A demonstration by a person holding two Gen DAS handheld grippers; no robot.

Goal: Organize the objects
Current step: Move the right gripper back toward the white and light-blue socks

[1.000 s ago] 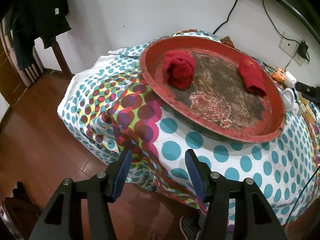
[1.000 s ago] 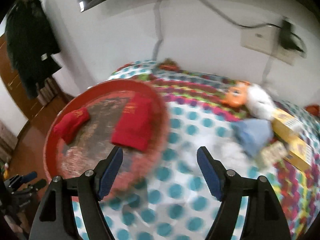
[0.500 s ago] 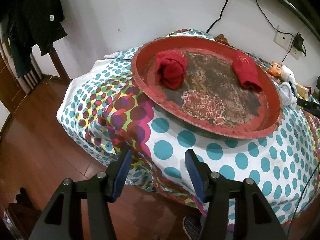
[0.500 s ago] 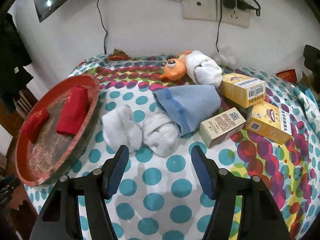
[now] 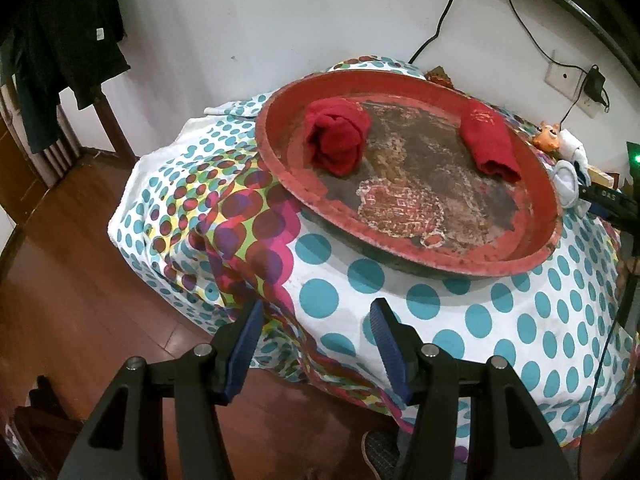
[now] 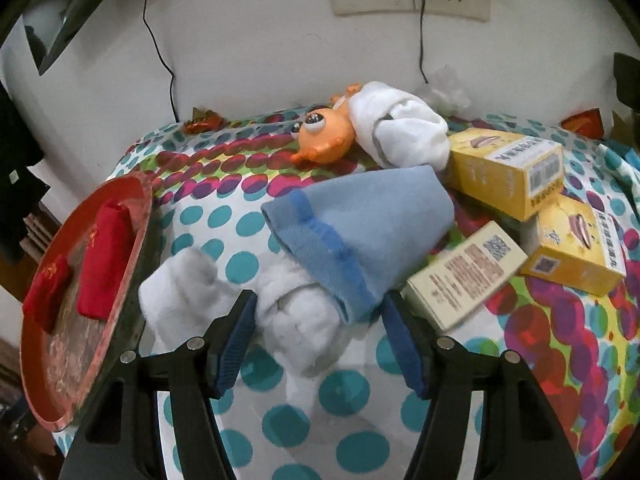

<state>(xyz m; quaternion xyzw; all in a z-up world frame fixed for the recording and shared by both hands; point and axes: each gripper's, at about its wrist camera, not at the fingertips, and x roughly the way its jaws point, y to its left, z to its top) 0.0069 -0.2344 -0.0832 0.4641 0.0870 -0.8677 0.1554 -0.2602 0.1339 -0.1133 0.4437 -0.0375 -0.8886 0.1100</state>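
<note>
Since the right gripper (image 6: 316, 334) was already poised over the white rolled sock (image 6: 298, 312), I took that sock to be the piece in hand. Its jaws stood released, the blue pads either side of the roll and not pressing on it. The sock lay on the spotted tablecloth (image 6: 348, 392), touching a second white roll (image 6: 180, 288) on its left and tucked partly under the hem of the blue cloth (image 6: 360, 224). To grip well, I judged, I needed to come lower so the pads met the thick middle of the roll, and to keep the right pad clear of the blue hem, or both pieces would lift together. The cream box (image 6: 464, 276) sat just beside that right pad, so I wanted no sideways drift. A soft roll like this would squash, so a firm, full squeeze seemed right before lifting.

The red tray (image 5: 280, 168) waited to the left with two red rolled socks (image 5: 338, 140) on it and plenty of bare floor between them, a likely place for the white one. My left gripper (image 5: 316, 344) hung released over the table's near edge, holding nothing, and well apart from the tray.
</note>
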